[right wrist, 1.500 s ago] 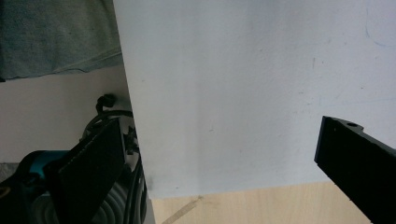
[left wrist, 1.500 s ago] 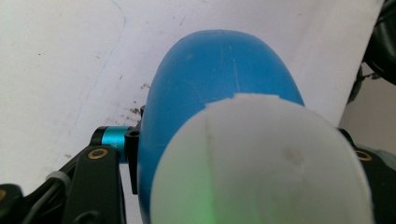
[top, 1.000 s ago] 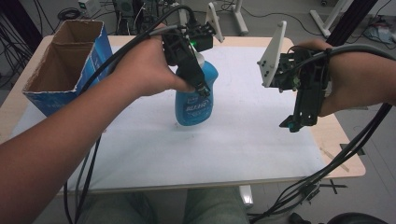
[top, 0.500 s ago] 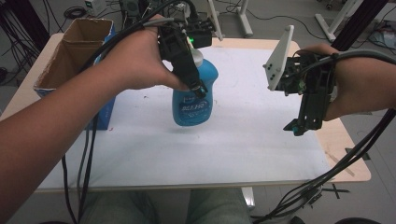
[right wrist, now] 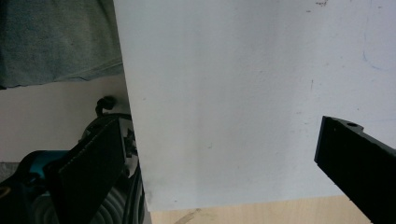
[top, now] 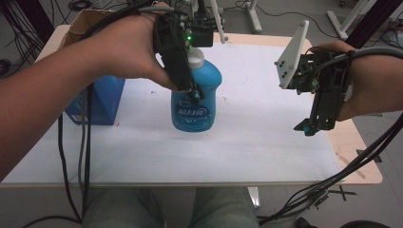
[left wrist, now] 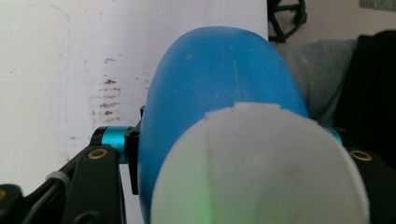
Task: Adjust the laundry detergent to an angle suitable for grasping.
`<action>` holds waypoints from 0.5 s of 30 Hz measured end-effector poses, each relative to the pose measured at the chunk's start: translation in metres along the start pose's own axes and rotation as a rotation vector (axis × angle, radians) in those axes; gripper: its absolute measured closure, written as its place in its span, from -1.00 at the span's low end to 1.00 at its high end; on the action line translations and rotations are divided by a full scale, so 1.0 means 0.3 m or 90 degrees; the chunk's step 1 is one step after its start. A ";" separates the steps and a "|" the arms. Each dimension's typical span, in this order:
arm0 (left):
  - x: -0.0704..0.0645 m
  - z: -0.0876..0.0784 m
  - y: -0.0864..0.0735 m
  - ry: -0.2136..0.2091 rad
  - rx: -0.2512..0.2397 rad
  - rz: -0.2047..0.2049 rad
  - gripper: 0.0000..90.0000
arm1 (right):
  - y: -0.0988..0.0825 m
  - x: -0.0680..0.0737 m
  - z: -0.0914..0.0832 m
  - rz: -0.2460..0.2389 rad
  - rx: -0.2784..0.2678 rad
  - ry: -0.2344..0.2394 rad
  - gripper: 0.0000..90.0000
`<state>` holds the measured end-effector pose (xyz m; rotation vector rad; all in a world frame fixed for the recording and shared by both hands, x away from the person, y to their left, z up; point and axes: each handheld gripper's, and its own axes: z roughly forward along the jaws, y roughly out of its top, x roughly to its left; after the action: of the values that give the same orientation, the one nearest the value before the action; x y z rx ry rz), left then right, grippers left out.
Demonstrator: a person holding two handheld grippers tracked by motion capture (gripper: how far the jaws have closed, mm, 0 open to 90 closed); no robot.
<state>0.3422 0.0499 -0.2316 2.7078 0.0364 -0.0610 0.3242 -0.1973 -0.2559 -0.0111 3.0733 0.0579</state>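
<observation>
You are clamping the left tongs (top: 192,92) on the blue bottle (top: 197,102) (right tongs (top: 311,127) gaping, idle at three o'clock); keep it upright while carrying toward the box (top: 97,99) at nine o'clock.

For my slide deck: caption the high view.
Left gripper clamps a blue bottle above the white table; right gripper hovers open.

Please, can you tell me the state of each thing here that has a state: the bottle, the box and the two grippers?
Bottle: upright, white cap on, held by its sides.
Box: upright on the table, open at the top.
Left gripper: shut on the bottle.
Right gripper: open, nothing between its jaws, pointing down above the table.
</observation>
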 end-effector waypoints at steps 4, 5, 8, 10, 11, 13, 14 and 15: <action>-0.008 0.012 -0.013 -0.004 0.016 0.037 -0.13 | 0.008 0.000 0.004 -0.001 0.001 0.002 -0.98; -0.010 0.015 -0.017 -0.005 0.019 0.049 -0.13 | 0.010 0.001 0.005 0.002 0.001 0.000 -0.98; -0.008 0.026 -0.028 -0.011 0.026 0.065 -0.13 | 0.015 0.001 0.006 0.001 0.002 0.000 -0.98; -0.003 0.040 -0.043 -0.020 0.026 0.088 -0.13 | 0.022 0.001 0.008 -0.004 0.003 0.002 -0.98; -0.002 0.047 -0.048 -0.022 0.027 0.094 -0.13 | 0.025 0.000 0.010 -0.004 0.002 0.003 -0.98; 0.003 0.063 -0.058 -0.023 0.032 0.106 -0.13 | 0.029 -0.001 0.012 -0.006 0.003 0.004 -0.98; 0.004 0.071 -0.063 -0.025 0.035 0.118 -0.13 | 0.030 0.000 0.012 -0.005 0.003 0.003 -0.98; 0.004 0.079 -0.068 -0.026 0.037 0.124 -0.13 | 0.032 0.000 0.012 -0.005 0.005 0.004 -0.98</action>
<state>0.3419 0.0586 -0.2617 2.7531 -0.2453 -0.0589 0.3245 -0.1876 -0.2590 -0.0225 3.0789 0.0447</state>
